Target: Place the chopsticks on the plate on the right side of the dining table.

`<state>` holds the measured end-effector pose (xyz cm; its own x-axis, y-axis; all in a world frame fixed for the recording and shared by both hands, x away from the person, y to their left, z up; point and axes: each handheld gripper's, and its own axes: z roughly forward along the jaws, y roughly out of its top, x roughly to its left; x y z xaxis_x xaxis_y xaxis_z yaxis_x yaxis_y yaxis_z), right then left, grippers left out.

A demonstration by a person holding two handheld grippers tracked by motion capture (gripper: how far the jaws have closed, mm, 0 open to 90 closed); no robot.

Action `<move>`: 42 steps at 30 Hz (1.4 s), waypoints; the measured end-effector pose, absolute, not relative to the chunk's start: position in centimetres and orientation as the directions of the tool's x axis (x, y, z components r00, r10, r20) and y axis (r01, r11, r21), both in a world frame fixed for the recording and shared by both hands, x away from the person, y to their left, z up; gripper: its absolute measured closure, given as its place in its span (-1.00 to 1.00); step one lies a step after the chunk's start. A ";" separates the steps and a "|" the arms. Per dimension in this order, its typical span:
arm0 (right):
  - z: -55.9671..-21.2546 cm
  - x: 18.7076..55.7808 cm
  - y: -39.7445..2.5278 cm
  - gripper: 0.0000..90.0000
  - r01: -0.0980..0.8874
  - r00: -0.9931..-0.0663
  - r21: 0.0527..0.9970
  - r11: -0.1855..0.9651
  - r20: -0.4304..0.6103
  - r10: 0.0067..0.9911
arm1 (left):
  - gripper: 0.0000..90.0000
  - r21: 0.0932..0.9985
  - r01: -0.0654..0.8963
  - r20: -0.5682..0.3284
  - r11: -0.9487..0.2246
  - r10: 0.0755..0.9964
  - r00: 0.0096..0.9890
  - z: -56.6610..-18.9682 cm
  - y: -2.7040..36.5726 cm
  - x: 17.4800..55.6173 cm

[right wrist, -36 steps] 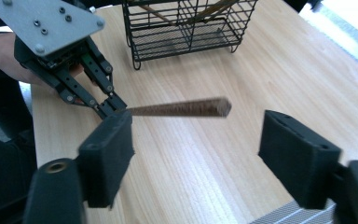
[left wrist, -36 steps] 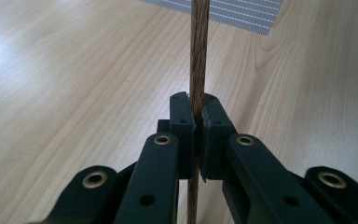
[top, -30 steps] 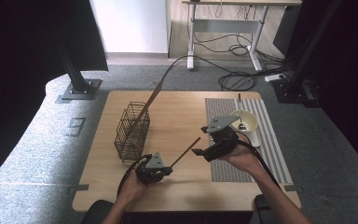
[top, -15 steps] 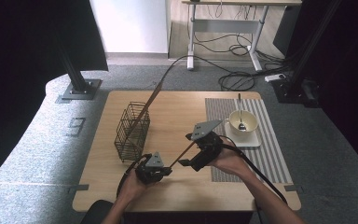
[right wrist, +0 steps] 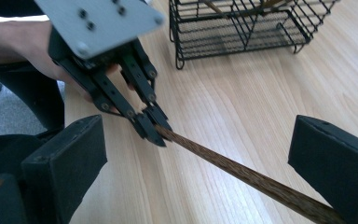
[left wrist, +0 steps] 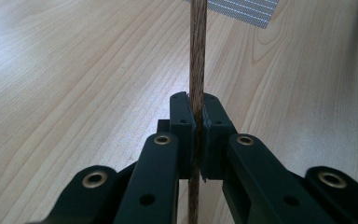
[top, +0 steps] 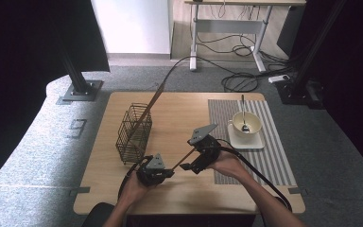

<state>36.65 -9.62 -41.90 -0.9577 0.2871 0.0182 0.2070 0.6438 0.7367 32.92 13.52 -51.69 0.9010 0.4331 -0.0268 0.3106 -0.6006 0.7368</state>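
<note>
Passing a wooden stick (top: pixel 182 157) between hands over the table (top: pixel 179 113), beside the wire basket (top: pixel 133 132).

The left gripper (left wrist: pixel 195 122) clamps the stick's end; the right gripper (right wrist: pixel 200 154) straddles it with jaws wide. An early release by the left could drop it.

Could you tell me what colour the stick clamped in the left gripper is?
Dark brown with a wood grain; the stick shows best in the left gripper view.
</note>
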 end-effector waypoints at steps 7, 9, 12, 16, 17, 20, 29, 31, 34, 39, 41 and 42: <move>-44.1 38.2 -11.2 -0.89 0.264 -0.942 0.719 0.642 0.049 0.332 | 0.90 0.749 0.297 -0.011 -0.592 0.437 0.899 -51.3 13.8 32.9; -44.6 38.4 -11.3 -0.89 0.274 -0.939 0.713 0.646 0.053 0.340 | 0.90 0.749 0.293 -0.008 -0.594 0.434 0.901 -51.3 13.8 32.9; -45.1 38.7 -11.4 -0.88 0.281 -0.937 0.705 0.651 0.056 0.345 | 0.90 0.742 0.290 -0.003 -0.604 0.429 0.903 -51.4 13.7 32.8; -44.8 38.6 -11.9 -0.87 0.286 -0.932 0.715 0.638 0.053 0.359 | 0.90 0.731 0.289 -0.009 -0.618 0.415 0.910 -51.5 13.6 32.8; -44.8 38.6 -11.9 -0.87 0.286 -0.932 0.715 0.638 0.053 0.359 | 0.90 0.731 0.289 -0.009 -0.618 0.415 0.910 -51.5 13.6 32.8; -44.1 38.2 -12.7 -0.83 0.265 -0.930 0.708 0.654 0.009 0.367 | 0.90 0.718 0.281 -0.006 -0.637 0.398 0.917 -51.5 13.5 32.8; -44.7 36.3 -12.4 -0.62 0.198 -0.947 0.633 0.748 -0.072 0.312 | 0.90 0.684 0.252 0.008 -0.685 0.352 0.936 -51.8 12.8 32.5; -44.9 35.9 -12.2 -0.49 0.175 -0.950 0.613 0.770 -0.099 0.295 | 0.90 0.676 0.238 0.014 -0.698 0.335 0.942 -51.8 12.7 32.4; -45.2 35.6 -11.9 -0.26 0.142 -0.951 0.572 0.808 -0.149 0.272 | 0.90 0.673 0.231 0.014 -0.703 0.324 0.946 -51.9 12.5 32.3; -45.5 35.2 -11.7 0.09 0.107 -0.964 0.557 0.824 -0.143 0.222 | 0.90 0.665 0.213 0.012 -0.715 0.296 0.955 -52.0 12.3 32.2; -45.6 35.2 -11.6 0.17 0.099 -0.969 0.542 0.835 -0.137 0.204 | 0.90 0.666 0.203 0.015 -0.718 0.285 0.959 -52.0 12.2 32.2; -45.8 35.1 -11.6 0.21 0.094 -0.970 0.532 0.841 -0.141 0.198 | 0.90 0.667 0.201 0.015 -0.718 0.282 0.959 -51.9 12.2 32.2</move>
<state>35.14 -11.62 -45.76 -0.9701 0.1978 -0.1406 0.0944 0.8413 0.5323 32.19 12.15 -51.95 0.9592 0.2823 0.0154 0.2005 -0.7179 0.6667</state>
